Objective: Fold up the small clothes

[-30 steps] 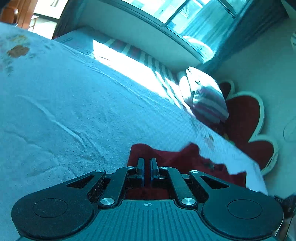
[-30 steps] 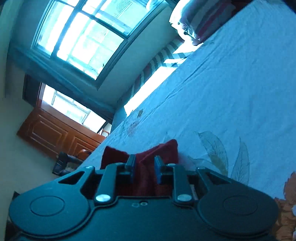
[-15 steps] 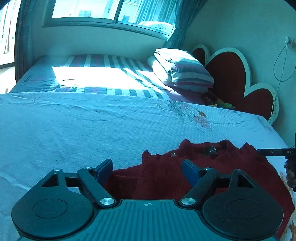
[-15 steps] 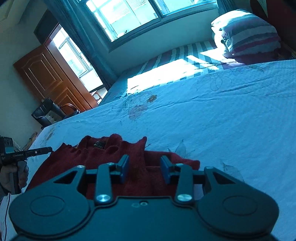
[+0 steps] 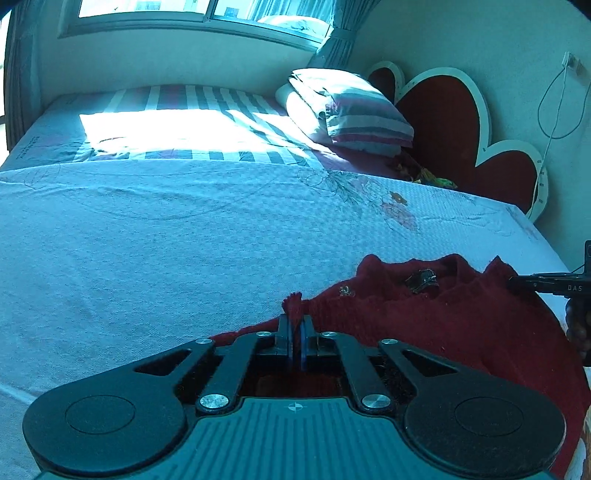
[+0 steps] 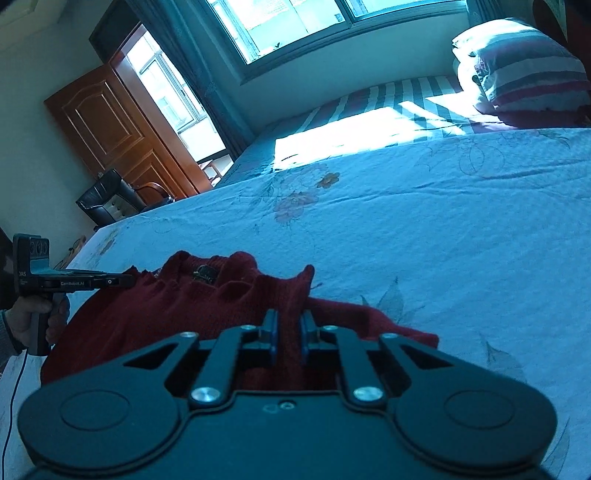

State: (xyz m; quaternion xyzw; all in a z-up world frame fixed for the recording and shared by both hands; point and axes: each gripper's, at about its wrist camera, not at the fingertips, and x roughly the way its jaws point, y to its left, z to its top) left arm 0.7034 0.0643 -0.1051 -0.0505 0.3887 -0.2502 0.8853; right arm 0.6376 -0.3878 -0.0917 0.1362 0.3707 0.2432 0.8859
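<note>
Sunlit bedroom walls and a wide window (image 5: 192, 14) frame the far side of both views, with a brown wooden door (image 6: 114, 136) at ten o'clock in the right wrist view. Most of each picture is filled by a bed under a pale floral bedspread (image 5: 166, 236), with a striped sheet (image 5: 192, 110) lit by sun beyond it. A red heart-shaped headboard (image 5: 443, 107) stands against the wall at two o'clock in the left wrist view, and a striped pillow (image 5: 354, 110) lies just beside it on the bed. A black chair (image 6: 107, 195) sits by the door.

On the near edge of the bedspread lies a dark red knitted sweater (image 5: 443, 325), spread fairly flat, its neckline and label toward twelve o'clock.

At six o'clock, the left gripper (image 5: 294, 332) has its jaws pressed together on an upturned edge of the sweater, a tuft of knit standing up between the tips. The right gripper (image 6: 287, 332) has its jaws nearly together, pinching a raised fold of the same sweater. In the right wrist view the left gripper appears at nine o'clock, held by the left hand (image 6: 33, 317).
</note>
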